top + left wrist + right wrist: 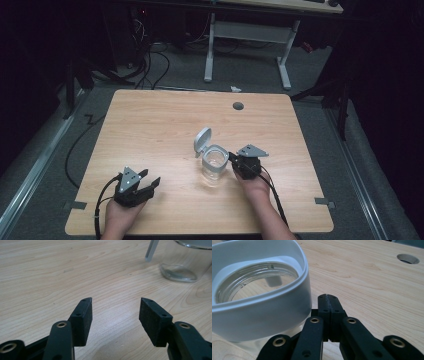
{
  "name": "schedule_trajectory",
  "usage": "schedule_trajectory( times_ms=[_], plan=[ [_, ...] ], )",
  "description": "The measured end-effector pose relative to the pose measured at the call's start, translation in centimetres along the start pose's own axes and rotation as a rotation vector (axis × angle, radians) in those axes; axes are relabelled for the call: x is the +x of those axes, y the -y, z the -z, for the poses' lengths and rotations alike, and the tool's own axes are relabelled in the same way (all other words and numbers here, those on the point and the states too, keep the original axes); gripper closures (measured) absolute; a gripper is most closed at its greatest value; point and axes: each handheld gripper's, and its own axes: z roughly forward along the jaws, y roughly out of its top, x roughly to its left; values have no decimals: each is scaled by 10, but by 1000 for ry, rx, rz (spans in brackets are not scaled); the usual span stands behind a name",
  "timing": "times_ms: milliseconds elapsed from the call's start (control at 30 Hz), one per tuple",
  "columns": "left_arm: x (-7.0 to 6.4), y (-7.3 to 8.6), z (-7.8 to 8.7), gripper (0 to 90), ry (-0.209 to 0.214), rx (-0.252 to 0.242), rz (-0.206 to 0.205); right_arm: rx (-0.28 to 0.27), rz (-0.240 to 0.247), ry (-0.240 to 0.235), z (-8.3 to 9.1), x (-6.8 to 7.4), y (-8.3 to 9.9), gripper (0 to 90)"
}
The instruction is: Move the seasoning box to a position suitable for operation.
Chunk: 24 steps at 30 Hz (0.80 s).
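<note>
A clear glass jar point(215, 166) with a white collar stands near the middle of the wooden table, its white flip lid point(202, 139) hinged open to the far left. My right gripper point(232, 157) is shut with nothing between its pads, its tip just right of the jar's white collar point(262, 305). Whether it touches the collar I cannot tell. My left gripper point(150, 178) rests low at the table's front left, open and empty, its pads point(85, 317) wide apart. The jar's glass base point(182, 270) shows ahead and to the right of it.
The wooden table point(150, 125) has a round cable hole point(238, 106) at its far side, also seen as a hole point(407, 258) beyond my right gripper. Cables trail from both grippers off the front edge. A white desk frame point(250, 35) stands on the floor behind.
</note>
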Motion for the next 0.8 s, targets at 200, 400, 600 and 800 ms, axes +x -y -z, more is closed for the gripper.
schedule_trajectory(
  times_ms=[200, 400, 600, 800],
  plan=[
    [0, 1, -1, 444, 2, 1, -4, 3, 12, -11, 7, 6, 3, 900],
    [0, 0, -1, 445, 3, -2, -1, -13, 15, -32, 13, 16, 8, 899],
    [-2, 1, -1, 445, 13, 3, 1, -24, 18, -64, 19, 33, 17, 899],
    [-4, 1, -1, 445, 23, 8, 3, -29, 8, -89, 21, 42, 23, 897]
  ],
)
